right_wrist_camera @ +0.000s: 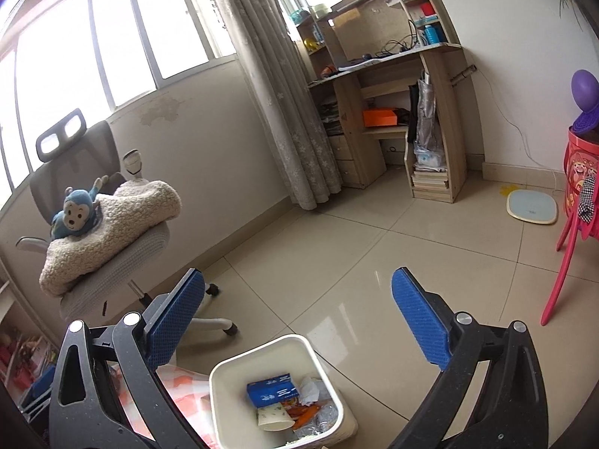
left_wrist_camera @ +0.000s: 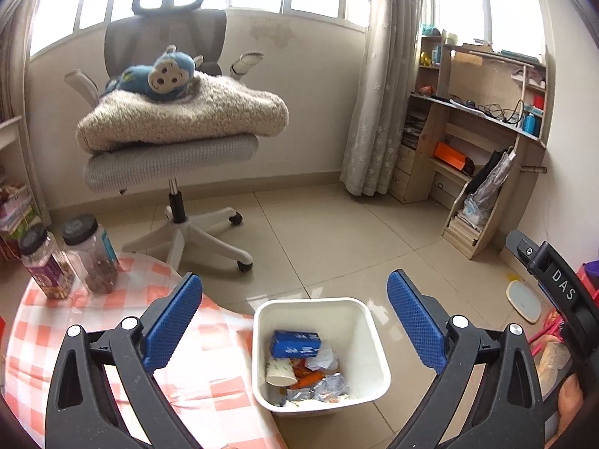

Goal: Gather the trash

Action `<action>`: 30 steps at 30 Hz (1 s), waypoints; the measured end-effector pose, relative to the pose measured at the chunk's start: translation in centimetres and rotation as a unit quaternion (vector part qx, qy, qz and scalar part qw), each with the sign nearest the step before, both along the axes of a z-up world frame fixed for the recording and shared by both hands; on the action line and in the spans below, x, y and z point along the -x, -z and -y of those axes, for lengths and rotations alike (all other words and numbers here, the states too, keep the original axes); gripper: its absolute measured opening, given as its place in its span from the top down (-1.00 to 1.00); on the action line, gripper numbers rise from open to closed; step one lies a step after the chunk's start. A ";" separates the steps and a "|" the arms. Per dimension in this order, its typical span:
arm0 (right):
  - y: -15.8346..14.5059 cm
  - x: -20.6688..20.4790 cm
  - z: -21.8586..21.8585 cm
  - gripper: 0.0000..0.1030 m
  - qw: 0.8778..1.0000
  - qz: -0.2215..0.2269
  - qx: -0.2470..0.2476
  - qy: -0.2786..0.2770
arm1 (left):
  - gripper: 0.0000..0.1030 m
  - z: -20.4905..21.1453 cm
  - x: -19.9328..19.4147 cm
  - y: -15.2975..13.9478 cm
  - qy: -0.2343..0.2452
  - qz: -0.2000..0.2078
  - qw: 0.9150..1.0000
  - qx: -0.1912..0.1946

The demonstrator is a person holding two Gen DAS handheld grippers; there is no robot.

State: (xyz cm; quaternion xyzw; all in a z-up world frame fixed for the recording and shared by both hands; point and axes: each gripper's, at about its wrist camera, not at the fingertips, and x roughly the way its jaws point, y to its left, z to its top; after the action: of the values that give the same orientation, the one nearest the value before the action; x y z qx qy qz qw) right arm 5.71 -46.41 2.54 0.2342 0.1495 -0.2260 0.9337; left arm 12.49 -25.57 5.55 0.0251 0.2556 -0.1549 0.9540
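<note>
Both our grippers are spread wide and holding nothing: left gripper and right gripper hang above the white bin, which sits on the floor right beside the checked tablecloth. Inside the bin we've got a blue box, a paper cup and wrappers, so our guess is a drop-off. Two jars stand on the cloth, left of the bin.

My left gripper has black forked arms with silver rivets and blue dimpled pads. My right gripper looks the same; white letters "DAS" mark its black body to the left tongs' right.
</note>
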 end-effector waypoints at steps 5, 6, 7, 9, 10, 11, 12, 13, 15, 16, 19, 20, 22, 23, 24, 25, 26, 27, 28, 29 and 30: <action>-1.8 1.9 -2.8 -0.86 0.998 0.052 0.029 -0.027 | -0.87 -3.7 3.9 -3.3 -0.069 0.108 0.992 0.005; -2.0 2.3 -3.3 -0.86 0.997 0.060 0.034 -0.029 | -0.87 -4.5 4.2 -3.4 -0.093 0.113 0.989 0.006; -2.1 2.4 -3.7 -0.87 0.997 0.065 0.037 -0.031 | -0.87 -5.1 4.0 -3.3 -0.104 0.099 0.990 0.004; -2.2 2.3 -4.4 -0.87 0.997 0.061 0.034 -0.039 | -0.87 -6.1 3.0 -2.7 -0.100 0.046 0.994 0.006; -2.1 2.1 -4.7 -0.87 0.997 0.055 0.028 -0.048 | -0.87 -6.6 2.7 -2.3 -0.101 0.033 0.994 0.011; -2.0 1.9 -5.0 -0.87 0.997 0.050 0.021 -0.063 | -0.87 -7.1 2.9 -2.0 -0.112 0.036 0.993 0.012; -1.8 1.7 -5.4 -0.87 0.996 0.044 0.015 -0.077 | -0.87 -7.5 3.3 -1.8 -0.127 0.050 0.991 0.007; -1.6 1.5 -5.9 -0.87 0.995 0.038 0.012 -0.087 | -0.87 -7.8 3.8 -1.6 -0.139 0.064 0.988 0.001; -1.4 1.2 -6.9 -0.87 0.994 0.030 0.011 -0.108 | -0.87 -8.4 4.4 -1.3 -0.143 0.068 0.987 -0.004; -1.2 1.1 -7.4 -0.87 0.993 0.027 0.013 -0.116 | -0.87 -8.6 4.6 -1.1 -0.141 0.065 0.988 -0.003; -0.9 0.9 -9.0 -0.87 0.990 0.017 0.027 -0.137 | -0.87 -9.7 5.1 -0.6 -0.153 0.060 0.986 0.003; -0.8 0.8 -9.5 -0.87 0.989 0.015 0.030 -0.144 | -0.87 -10.0 5.1 -0.4 -0.162 0.058 0.985 0.003; -0.6 0.7 -10.3 -0.87 0.987 0.011 0.036 -0.157 | -0.87 -10.9 5.1 0.0 -0.177 0.050 0.983 0.005; -0.6 0.5 -10.7 -0.87 0.986 0.007 0.040 -0.162 | -0.87 -11.3 5.1 0.1 -0.183 0.045 0.982 0.005; -0.4 0.4 -11.2 -0.87 0.985 0.003 0.046 -0.168 | -0.87 -11.7 5.2 0.3 -0.188 0.042 0.981 0.005; -0.4 0.3 -11.7 -0.87 0.984 -0.001 0.055 -0.171 | -0.87 -12.0 5.2 0.4 -0.192 0.039 0.981 0.005; -0.3 0.2 -12.2 -0.87 0.983 -0.006 0.065 -0.173 | -0.87 -12.3 5.3 0.6 -0.194 0.038 0.980 0.006; -0.2 0.1 -12.7 -0.86 0.981 -0.011 0.076 -0.177 | -0.87 -12.6 5.3 0.7 -0.195 0.035 0.980 0.005; -0.2 0.0 -13.1 -0.86 0.980 -0.014 0.085 -0.179 | -0.87 -12.7 5.4 0.9 -0.195 0.032 0.980 0.005; -0.1 -0.1 -13.5 -0.86 0.979 -0.016 0.093 -0.180 | -0.87 -12.9 5.5 1.1 -0.196 0.030 0.980 0.003; -0.1 -0.1 -13.9 -0.86 0.978 -0.018 0.100 -0.181 | -0.87 -13.0 5.5 1.3 -0.197 0.028 0.980 0.001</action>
State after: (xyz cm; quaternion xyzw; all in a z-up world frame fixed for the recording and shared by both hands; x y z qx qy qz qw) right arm 5.80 -32.53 2.63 0.1049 0.1828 -0.0711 0.9749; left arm 6.95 -12.55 4.30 -0.0227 0.2288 0.0361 0.9725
